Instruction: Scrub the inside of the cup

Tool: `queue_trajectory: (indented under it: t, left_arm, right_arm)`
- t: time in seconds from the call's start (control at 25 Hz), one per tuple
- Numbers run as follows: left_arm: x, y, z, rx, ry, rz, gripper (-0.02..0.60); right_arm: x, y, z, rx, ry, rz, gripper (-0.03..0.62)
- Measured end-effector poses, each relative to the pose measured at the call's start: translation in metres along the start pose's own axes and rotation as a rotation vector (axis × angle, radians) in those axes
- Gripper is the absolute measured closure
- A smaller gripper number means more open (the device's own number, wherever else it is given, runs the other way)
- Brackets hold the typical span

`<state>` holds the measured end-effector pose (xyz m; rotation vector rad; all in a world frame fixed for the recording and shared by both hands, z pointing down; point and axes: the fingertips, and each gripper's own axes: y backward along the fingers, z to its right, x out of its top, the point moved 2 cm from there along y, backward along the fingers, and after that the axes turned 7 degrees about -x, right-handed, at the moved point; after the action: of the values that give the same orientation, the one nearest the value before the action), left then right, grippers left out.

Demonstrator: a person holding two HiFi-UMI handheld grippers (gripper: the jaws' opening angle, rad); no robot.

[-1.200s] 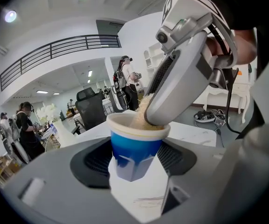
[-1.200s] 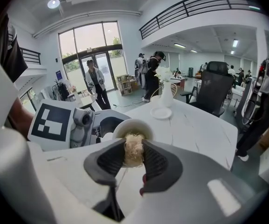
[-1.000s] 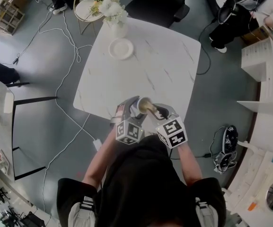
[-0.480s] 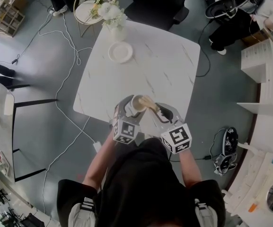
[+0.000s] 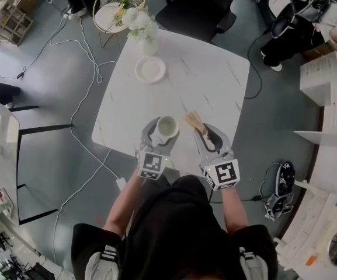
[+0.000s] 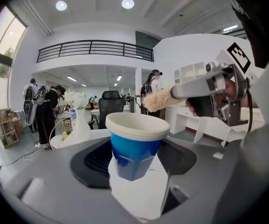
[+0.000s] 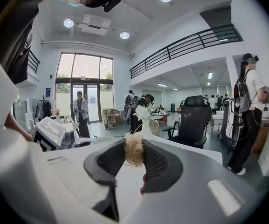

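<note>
My left gripper (image 5: 163,131) is shut on a cup (image 5: 167,127) above the near edge of the white marble table (image 5: 215,74). In the left gripper view the cup (image 6: 135,146) stands upright between the jaws, blue with a white rim and white inside. My right gripper (image 5: 205,136) is shut on a brush with a tan bristle head (image 5: 193,120). The brush is out of the cup, a short way to its right. Its head (image 6: 158,100) hangs just past the cup's rim. In the right gripper view the bristle head (image 7: 134,149) sticks out between the jaws.
A white plate (image 5: 150,69) lies at the table's far left, next to a vase of white flowers (image 5: 141,22). Behind the table are a round gold side table (image 5: 111,7) and a black office chair (image 5: 197,7). White cables (image 5: 83,92) run over the floor on the left.
The brush head was in the cup's mouth; it has been pulled out to the right. The cup has turned upright and moved a little left. Both grippers have risen.
</note>
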<state>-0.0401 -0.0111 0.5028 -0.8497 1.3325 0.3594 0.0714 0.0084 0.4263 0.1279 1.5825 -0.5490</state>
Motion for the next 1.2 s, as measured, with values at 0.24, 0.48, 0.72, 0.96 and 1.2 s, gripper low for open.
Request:
queue_trajectory:
  t: [0.24,0.48,0.72,0.96,1.2]
  left_arm:
    - [0.009,-0.013,-0.015,0.007,0.032,0.05,0.27]
    - [0.002,-0.039,-0.033,0.005,0.051,0.049,0.27]
    - [-0.017,-0.07,-0.052,0.014,0.081,0.016,0.27]
    - [-0.037,-0.101,-0.067,0.013,0.094,-0.01,0.27]
    - [-0.06,-0.121,-0.085,0.045,0.087,-0.021,0.269]
  right_arm:
    - [-0.009,-0.022,0.02,-0.074,0.025,0.009,0.488]
    - [-0.025,-0.045,0.04,-0.1,-0.022,-0.025,0.488]
    - [-0.048,-0.071,0.06,-0.109,-0.051,-0.069,0.488]
    - [-0.072,-0.097,0.074,-0.098,-0.08,-0.105,0.488]
    - [-0.092,-0.12,0.077,-0.079,-0.102,-0.134,0.488]
